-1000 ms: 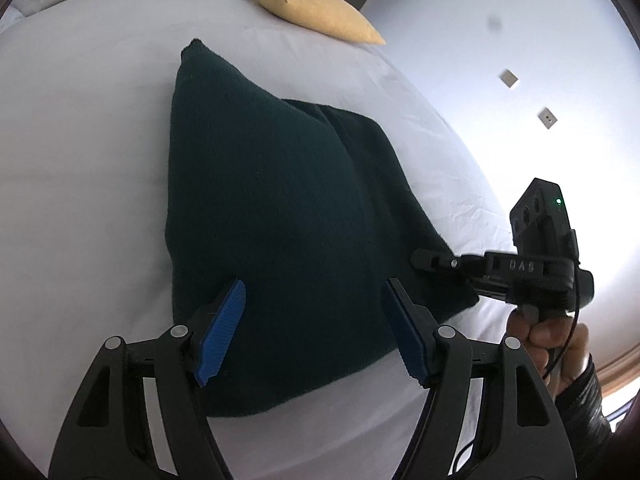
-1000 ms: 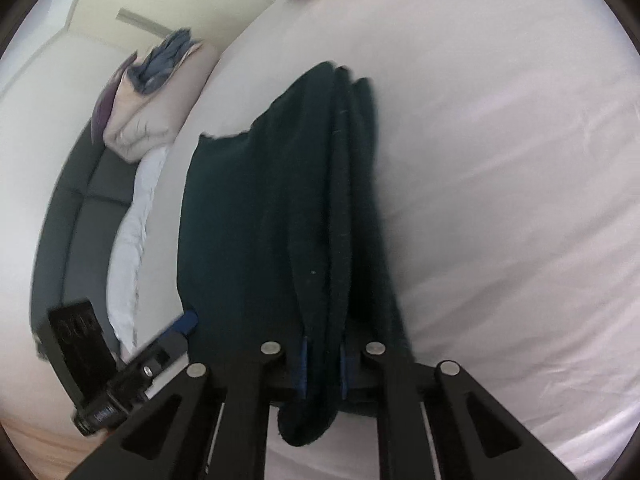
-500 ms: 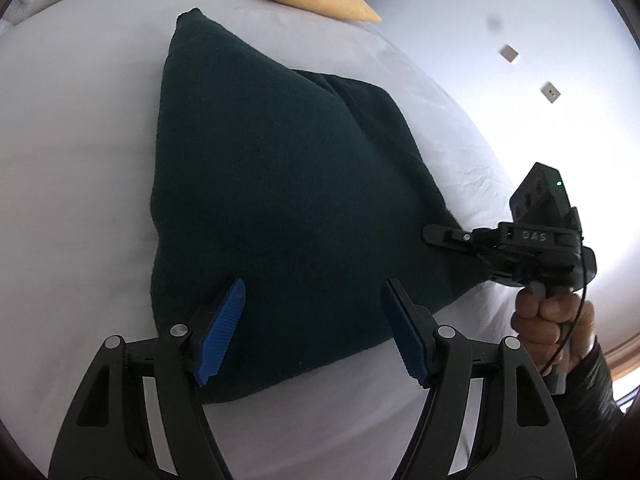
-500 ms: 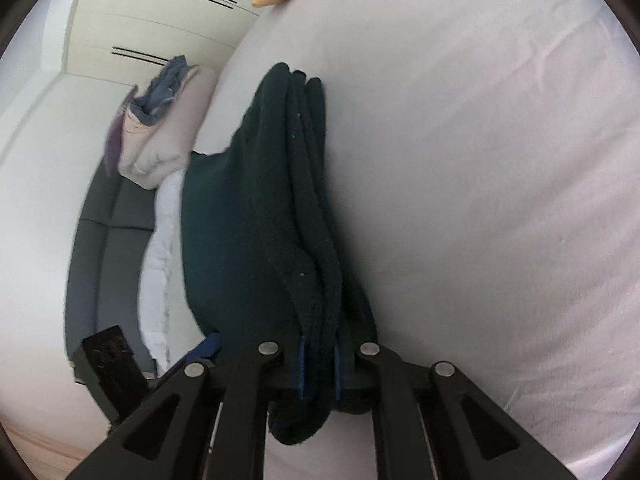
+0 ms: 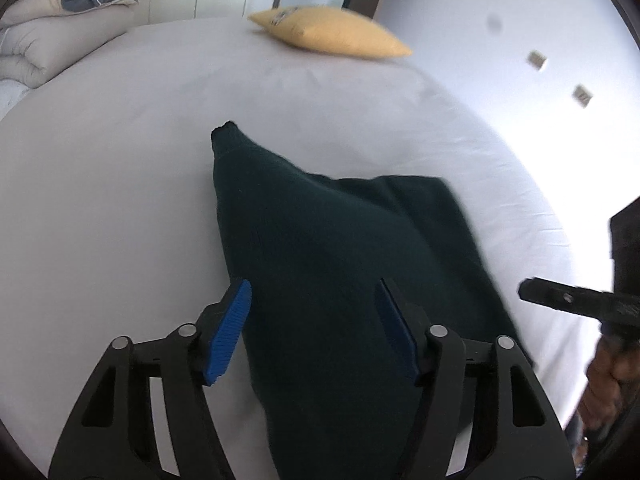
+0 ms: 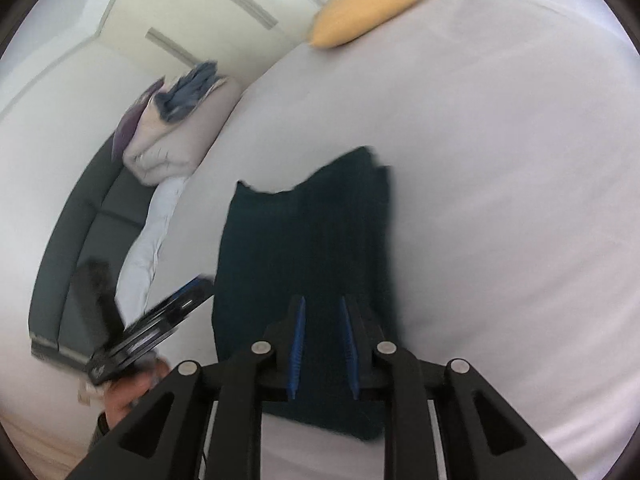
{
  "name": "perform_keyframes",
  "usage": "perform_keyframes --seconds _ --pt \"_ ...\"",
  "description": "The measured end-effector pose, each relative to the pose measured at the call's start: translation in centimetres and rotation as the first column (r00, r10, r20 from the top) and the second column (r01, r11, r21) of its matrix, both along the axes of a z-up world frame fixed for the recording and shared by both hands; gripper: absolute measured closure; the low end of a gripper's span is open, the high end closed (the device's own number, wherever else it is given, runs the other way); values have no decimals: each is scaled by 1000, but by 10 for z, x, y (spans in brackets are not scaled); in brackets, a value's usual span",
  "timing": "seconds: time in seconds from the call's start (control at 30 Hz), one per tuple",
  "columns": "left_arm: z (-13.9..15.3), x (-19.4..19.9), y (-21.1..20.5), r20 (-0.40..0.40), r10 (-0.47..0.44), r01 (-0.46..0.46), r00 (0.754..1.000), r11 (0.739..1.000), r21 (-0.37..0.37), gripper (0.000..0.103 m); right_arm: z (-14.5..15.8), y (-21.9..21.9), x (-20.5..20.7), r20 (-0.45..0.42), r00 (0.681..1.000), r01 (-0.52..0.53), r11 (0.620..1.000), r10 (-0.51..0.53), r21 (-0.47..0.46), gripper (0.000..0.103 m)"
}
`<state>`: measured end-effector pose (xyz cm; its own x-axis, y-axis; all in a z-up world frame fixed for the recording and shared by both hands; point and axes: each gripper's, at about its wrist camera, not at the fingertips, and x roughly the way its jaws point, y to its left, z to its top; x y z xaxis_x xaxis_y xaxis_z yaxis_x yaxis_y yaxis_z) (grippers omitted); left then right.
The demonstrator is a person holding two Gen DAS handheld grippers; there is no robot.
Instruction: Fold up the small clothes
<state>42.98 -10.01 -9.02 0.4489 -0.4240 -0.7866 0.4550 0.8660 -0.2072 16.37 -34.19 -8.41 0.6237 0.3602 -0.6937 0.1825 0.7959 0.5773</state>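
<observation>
The dark green garment (image 6: 304, 264) now lies folded flat on the white bed (image 6: 500, 200); half a second ago your right gripper (image 6: 322, 354) was pinching its bunched edge, and it has since let go. Its jaws now stand slightly parted, with nothing between them, just above the near edge. Your left gripper (image 5: 314, 332) stays spread wide over the cloth, gripping nothing. That release suggests this fold is finished. One far corner (image 5: 224, 132) sticks out, so you may want to tidy it. The yellow pillow (image 5: 332, 34) sits well apart.

folded dark garment (image 6: 308, 240) under parted right gripper (image 6: 322, 350)
</observation>
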Motion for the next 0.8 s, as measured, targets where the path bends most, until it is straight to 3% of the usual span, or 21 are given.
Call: perform_keyframes --seconds 0.1,0.2,0.33,0.43,0.53,0.8 --pt "-25 12 -14 -13 9 -8 1000 994 112 41 -10 15 24 4 999 -49 999 49 -3 82" --pt "-32 6 -15 34 0 -5 999 987 160 39 -34 22 45 -66 997 -53 998 50 -40 85" --pt "-39 11 -13 22 13 -17 1000 988 151 33 -54 7 36 -31 999 -22 1000 22 9 103" --pt "-37 6 -10 22 17 -21 1000 988 156 33 -51 5 27 -22 1000 -6 1000 7 28 103" --pt "-38 7 -16 30 23 -28 999 986 166 33 -42 10 15 -7 1000 -12 1000 12 -26 101" --pt "-44 4 -13 43 27 -33 999 988 150 31 -68 10 -18 75 997 -17 1000 19 -24 103"
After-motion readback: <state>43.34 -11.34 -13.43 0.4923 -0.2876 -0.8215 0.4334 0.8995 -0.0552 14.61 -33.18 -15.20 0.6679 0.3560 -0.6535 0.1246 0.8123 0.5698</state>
